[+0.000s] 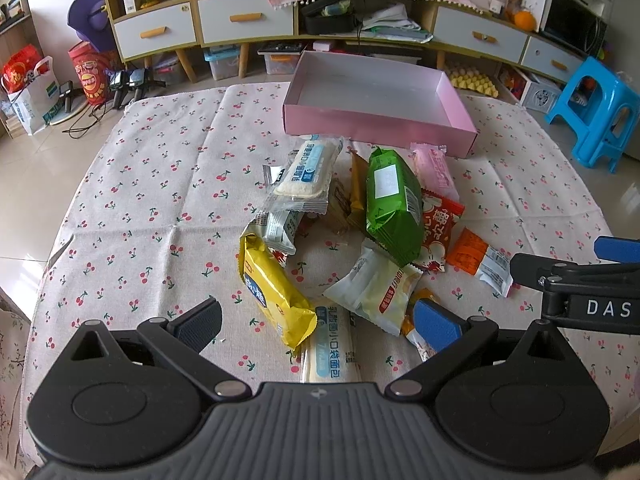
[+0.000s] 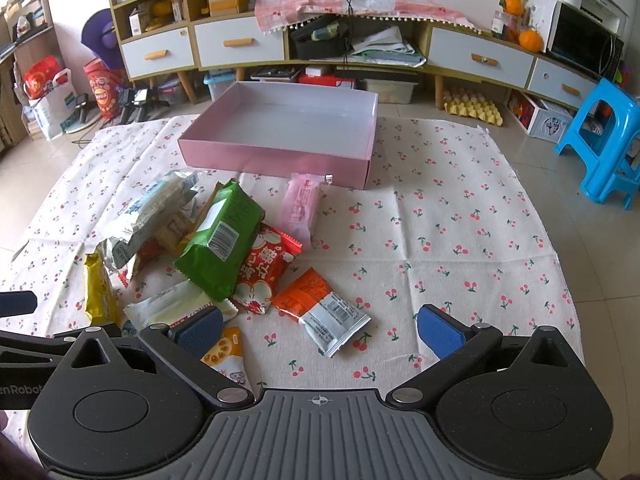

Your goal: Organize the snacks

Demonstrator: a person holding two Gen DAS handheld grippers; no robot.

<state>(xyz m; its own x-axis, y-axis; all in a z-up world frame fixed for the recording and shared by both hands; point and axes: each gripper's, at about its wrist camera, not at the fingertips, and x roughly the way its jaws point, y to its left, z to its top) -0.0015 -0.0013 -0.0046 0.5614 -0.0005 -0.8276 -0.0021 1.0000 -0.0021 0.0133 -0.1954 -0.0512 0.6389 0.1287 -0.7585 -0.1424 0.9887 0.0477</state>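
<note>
A heap of wrapped snacks lies on the cherry-print cloth in front of an empty pink box (image 1: 376,130) (image 2: 276,160). In it are a green pack (image 1: 394,204) (image 2: 220,240), a yellow pack (image 1: 276,296), a white-and-blue bread pack (image 1: 308,170), a red pack (image 2: 264,268) and an orange-and-grey packet (image 2: 324,308) (image 1: 478,262). My left gripper (image 1: 316,324) is open just above the near end of the heap, its fingers either side of the yellow pack and a bread pack (image 1: 330,354). My right gripper (image 2: 320,330) is open, low over the orange-and-grey packet.
The cloth (image 2: 460,240) covers a low table whose edges drop to a tiled floor. Behind stands a long cabinet (image 2: 240,48) with drawers. A blue plastic stool (image 2: 608,140) is at the right. Bare cloth lies left and right of the heap.
</note>
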